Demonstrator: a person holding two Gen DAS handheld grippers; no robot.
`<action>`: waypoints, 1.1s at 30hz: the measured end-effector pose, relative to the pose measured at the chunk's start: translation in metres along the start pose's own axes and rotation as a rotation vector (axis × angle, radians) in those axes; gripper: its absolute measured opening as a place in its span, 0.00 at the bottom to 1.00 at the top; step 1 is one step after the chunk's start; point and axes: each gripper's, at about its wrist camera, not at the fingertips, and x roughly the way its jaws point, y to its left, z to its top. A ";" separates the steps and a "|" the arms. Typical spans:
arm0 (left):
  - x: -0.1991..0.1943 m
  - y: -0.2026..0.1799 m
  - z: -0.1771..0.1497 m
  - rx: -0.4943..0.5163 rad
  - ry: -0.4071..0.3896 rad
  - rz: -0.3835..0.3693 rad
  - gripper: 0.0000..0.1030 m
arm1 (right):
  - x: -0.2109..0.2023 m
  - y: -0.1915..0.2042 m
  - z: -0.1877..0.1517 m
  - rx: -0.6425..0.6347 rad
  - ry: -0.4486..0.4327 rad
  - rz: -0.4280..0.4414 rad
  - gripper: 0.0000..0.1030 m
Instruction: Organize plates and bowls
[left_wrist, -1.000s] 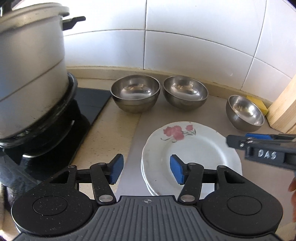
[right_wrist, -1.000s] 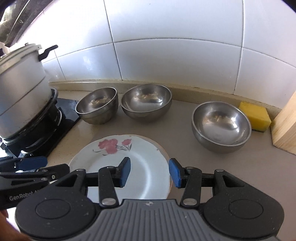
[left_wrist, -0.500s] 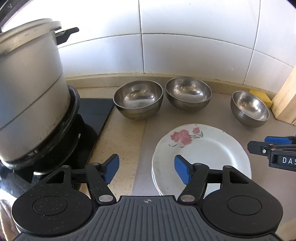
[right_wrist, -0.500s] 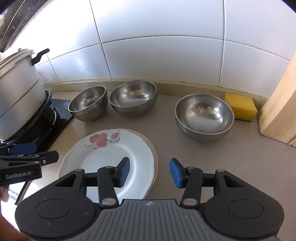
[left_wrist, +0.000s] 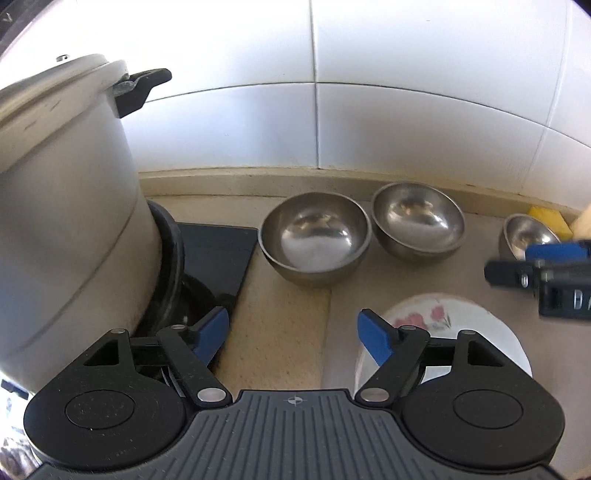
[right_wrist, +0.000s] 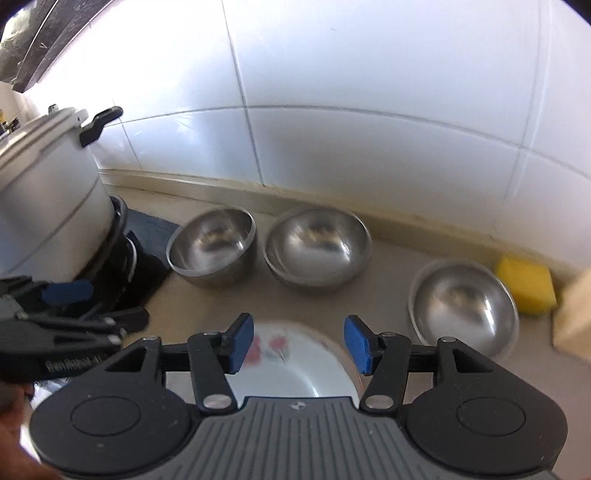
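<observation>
A stack of white plates with a pink flower print (left_wrist: 447, 332) (right_wrist: 291, 365) lies on the counter, close under both grippers. Three steel bowls stand by the wall: a left bowl (left_wrist: 314, 238) (right_wrist: 212, 247), a middle bowl (left_wrist: 417, 221) (right_wrist: 317, 249) and a right bowl (left_wrist: 526, 234) (right_wrist: 465, 308). My left gripper (left_wrist: 293, 334) is open and empty, above the counter left of the plates. My right gripper (right_wrist: 299, 345) is open and empty over the plates' far edge; it also shows in the left wrist view (left_wrist: 539, 273).
A large metal pot with a black handle (left_wrist: 62, 206) (right_wrist: 44, 192) sits on a black stove (left_wrist: 210, 258) at the left. A yellow sponge (right_wrist: 526, 286) and a wooden block (right_wrist: 574, 314) stand at the right. White tiled wall runs behind.
Both grippers have pulled back and tilted up; the plates now sit lower and nearer in both views. Both stay open and empty. The bowls and plates have not moved.
</observation>
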 end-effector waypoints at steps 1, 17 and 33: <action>0.002 0.003 0.005 0.000 0.000 0.000 0.74 | 0.002 0.001 0.008 -0.002 0.003 -0.001 0.34; 0.059 0.021 0.046 -0.122 0.094 -0.013 0.76 | 0.088 0.020 0.098 -0.018 0.131 0.050 0.38; 0.099 0.018 0.049 -0.160 0.146 -0.027 0.76 | 0.168 0.036 0.124 -0.069 0.238 0.186 0.36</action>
